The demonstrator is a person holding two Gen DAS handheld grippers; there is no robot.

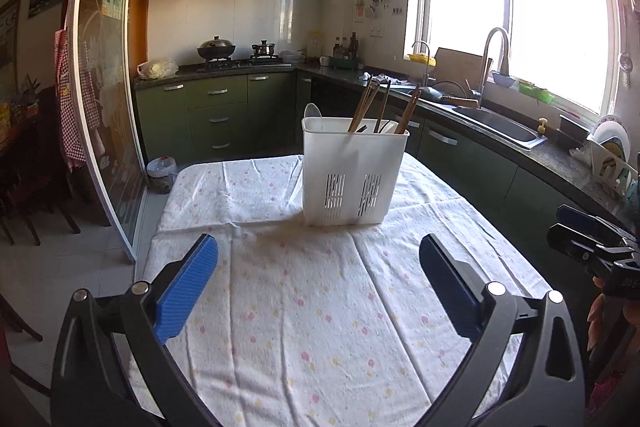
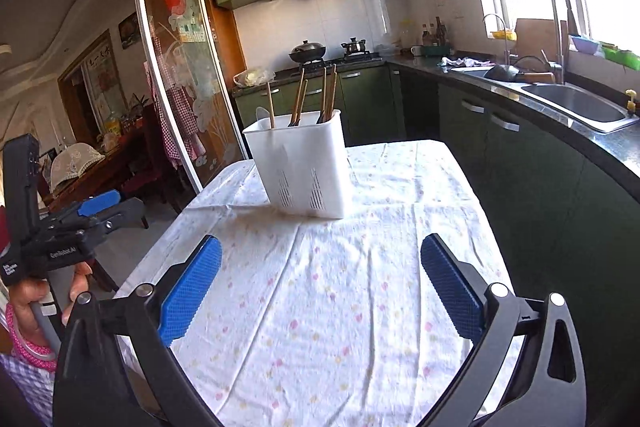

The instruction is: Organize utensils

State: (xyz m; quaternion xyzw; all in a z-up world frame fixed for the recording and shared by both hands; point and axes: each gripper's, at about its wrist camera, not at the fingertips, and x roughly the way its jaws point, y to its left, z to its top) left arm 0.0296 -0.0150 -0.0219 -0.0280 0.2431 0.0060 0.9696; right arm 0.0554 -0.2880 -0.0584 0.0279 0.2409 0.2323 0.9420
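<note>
Utensils looked already sorted: the white slotted plastic utensil caddy (image 1: 354, 171) stood upright on the table covered w/ a white cloth w/ small pastel flower print (image 1: 300, 307), toward its far end. Brown wooden chopsticks (image 1: 362, 105) and a few dark-handled pieces stood inside it, leaning a bit; a pale spoon bowl (image 1: 312, 109) peeked over the far-left rim. Couldn't tell which compartment held what, walls hid the inside.

Left gripper (image 1: 318, 287) was spread wide, blue pads well apart, nothing btwn them, hanging over bare cloth near the caddy's front. Right gripper (image 2: 320, 287) same: wide, empty, aimed at the caddy from the right side.

No loose utensil showed anywhere on the cloth in either view, so judging by that the job was at or near its end; prob. nothing left to pick up, unless items lay out of view below the cams. Counter w/ steel sink (image 1: 496, 127) and stove sat behind, not part of the job as far as I could judge
</note>
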